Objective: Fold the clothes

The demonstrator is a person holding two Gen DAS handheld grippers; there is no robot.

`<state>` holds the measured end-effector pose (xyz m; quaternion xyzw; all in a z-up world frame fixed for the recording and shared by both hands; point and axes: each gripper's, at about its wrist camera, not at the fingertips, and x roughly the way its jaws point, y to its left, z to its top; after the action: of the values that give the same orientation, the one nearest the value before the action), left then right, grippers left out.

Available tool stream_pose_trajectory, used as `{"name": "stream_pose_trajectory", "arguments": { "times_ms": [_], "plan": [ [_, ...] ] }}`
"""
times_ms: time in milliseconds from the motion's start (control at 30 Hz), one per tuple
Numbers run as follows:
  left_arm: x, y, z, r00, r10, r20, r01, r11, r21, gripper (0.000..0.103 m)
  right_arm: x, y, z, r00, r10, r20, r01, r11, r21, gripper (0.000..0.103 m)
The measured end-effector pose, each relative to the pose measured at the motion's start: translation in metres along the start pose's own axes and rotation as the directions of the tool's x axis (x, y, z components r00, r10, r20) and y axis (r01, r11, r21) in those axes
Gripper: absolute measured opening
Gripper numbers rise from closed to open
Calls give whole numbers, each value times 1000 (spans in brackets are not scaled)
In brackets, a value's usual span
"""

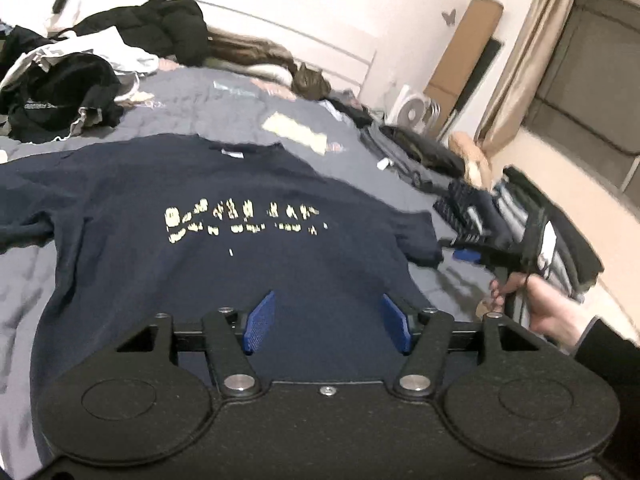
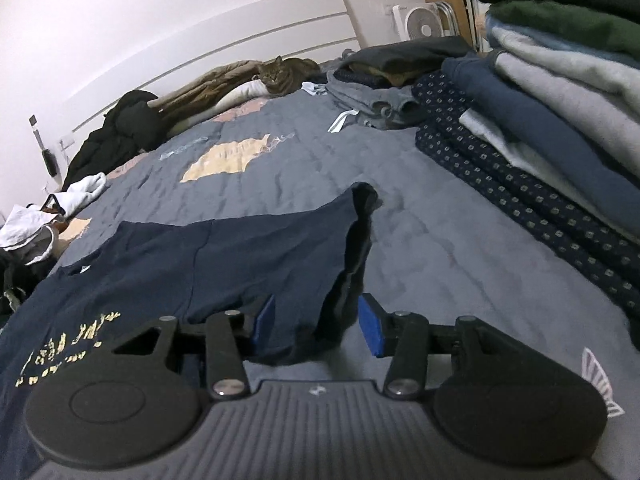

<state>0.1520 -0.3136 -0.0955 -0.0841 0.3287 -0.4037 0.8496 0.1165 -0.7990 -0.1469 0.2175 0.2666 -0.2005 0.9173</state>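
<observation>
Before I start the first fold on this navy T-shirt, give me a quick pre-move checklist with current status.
1. Navy T-shirt spread flat, print up: ok.
2. Right sleeve flat: not ok, its edge stands up.
3. Left gripper open above the shirt body, nothing pinched: ok.
4. Right gripper open astride the sleeve edge: ok.
5. Folded stack clear of the shirt: ok.
6. Cat well away at the headboard: ok.

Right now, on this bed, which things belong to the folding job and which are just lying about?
Job:
navy T-shirt, spread flat
left gripper, open above it
right gripper, open at its sleeve
unfolded clothes heap
folded stack

Lying about:
cat
fan
black jacket
</observation>
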Motion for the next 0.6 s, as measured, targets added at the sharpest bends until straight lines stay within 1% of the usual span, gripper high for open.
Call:
{"name": "stream_pose_trajectory", "arguments": {
  "times_ms": [100, 133, 200, 233, 267, 367, 467, 567, 600],
  "plan": [
    [0, 10, -4, 1000, 9, -6, -9, 1000, -18, 58, 14, 2, -6, 999, -6, -40, 6, 1000, 1, 46],
    [1, 13, -5, 1000, 15, -9, -15, 1000, -23, 58, 18, 3, -8, 999, -6, -54, 6, 1000, 3, 43],
    [1, 18, -7, 999, 30, -16, -31, 999, -33, 59, 27, 3, -12, 997, 0, -80, 1, 1000, 13, 29],
    [2, 21, -7, 999, 33, -18, -34, 999, -37, 59, 30, 2, -14, 996, -4, -84, 6, 1000, 24, 15],
    [2, 22, -7, 999, 37, -18, -37, 999, -37, 58, 32, 2, -16, 997, -10, -82, 12, 999, 35, 10],
    [0, 27, -8, 999, 48, -14, -49, 998, -45, 59, 29, -4, -15, 998, 5, -62, 1, 995, 99, 5],
    [-3, 33, -6, 999, 52, -3, -52, 996, -73, 59, 22, -12, -10, 999, 10, -30, -5, 989, 146, 5],
    [-7, 37, -3, 998, 64, 9, -63, 995, -78, 59, 11, -19, 1, 1000, -9, 29, 5, 989, 148, 4],
    [-7, 39, -2, 998, 66, 8, -65, 995, -81, 59, 12, -19, 1, 1000, -19, 24, 16, 991, 129, 4]
  ]
}}
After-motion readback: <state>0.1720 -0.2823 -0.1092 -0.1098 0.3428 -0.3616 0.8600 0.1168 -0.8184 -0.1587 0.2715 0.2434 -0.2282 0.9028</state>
